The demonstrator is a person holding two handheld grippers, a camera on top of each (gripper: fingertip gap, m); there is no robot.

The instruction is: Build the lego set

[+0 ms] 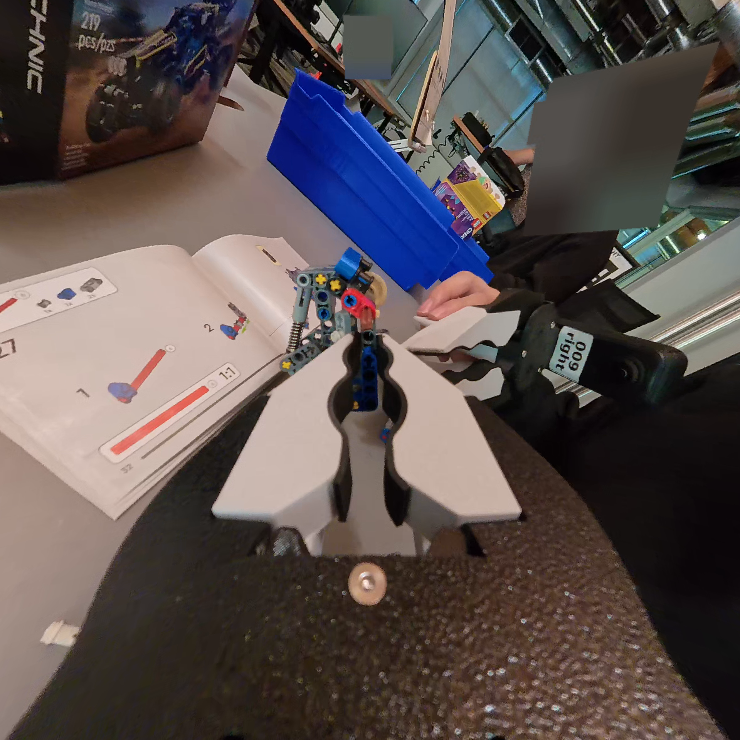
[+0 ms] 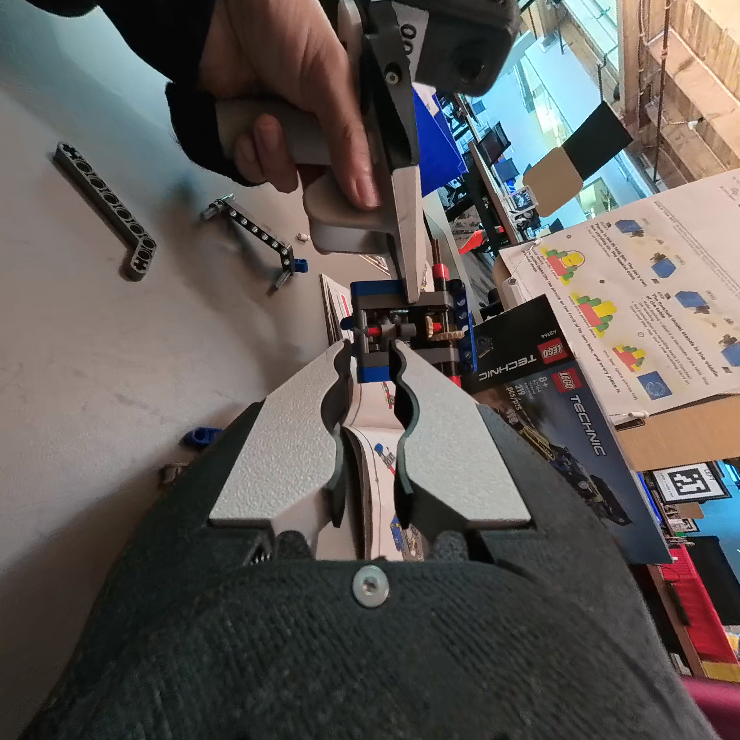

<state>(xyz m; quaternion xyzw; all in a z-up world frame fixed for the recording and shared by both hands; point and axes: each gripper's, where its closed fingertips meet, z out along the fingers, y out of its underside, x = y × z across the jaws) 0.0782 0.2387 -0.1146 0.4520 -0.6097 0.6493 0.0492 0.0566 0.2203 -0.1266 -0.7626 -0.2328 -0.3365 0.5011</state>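
Observation:
The lego assembly is a small frame of grey and blue beams with a spring, a red connector and yellow axle ends. It is held in the air above the open instruction booklet. My left gripper is shut on the assembly's blue beam. In the right wrist view the assembly shows a tan gear and red axles inside a grey frame. My right gripper is shut on its blue and grey end. The left gripper's finger comes down onto the frame from above.
The set's box stands at the far left and a blue bin lies behind the booklet. On the table are a grey L-shaped beam, a black beam with pins, a blue connector and a small white piece.

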